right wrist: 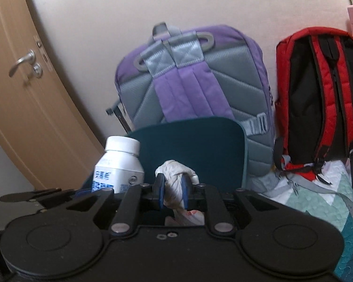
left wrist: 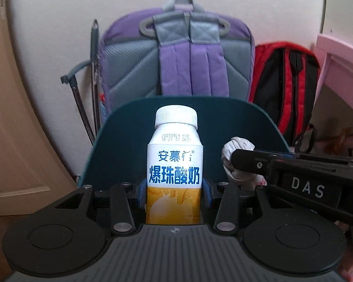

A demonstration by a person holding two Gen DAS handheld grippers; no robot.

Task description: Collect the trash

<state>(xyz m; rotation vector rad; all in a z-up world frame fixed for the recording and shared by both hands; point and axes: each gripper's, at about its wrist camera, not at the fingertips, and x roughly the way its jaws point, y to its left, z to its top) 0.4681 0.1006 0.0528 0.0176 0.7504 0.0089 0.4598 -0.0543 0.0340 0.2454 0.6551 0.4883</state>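
Observation:
My left gripper is shut on a white and yellow yogurt bottle with a white cap, held upright. The bottle also shows at the left of the right wrist view. My right gripper is shut on a crumpled white tissue. In the left wrist view the tissue and the right gripper's black arm are just right of the bottle. Both grippers are held in front of a dark teal bin lid, which also shows in the right wrist view.
A purple and grey backpack leans on the wall behind the teal lid, with a red and black backpack to its right. A wooden door is at the left. A quilted mat lies at the right, beside pink furniture.

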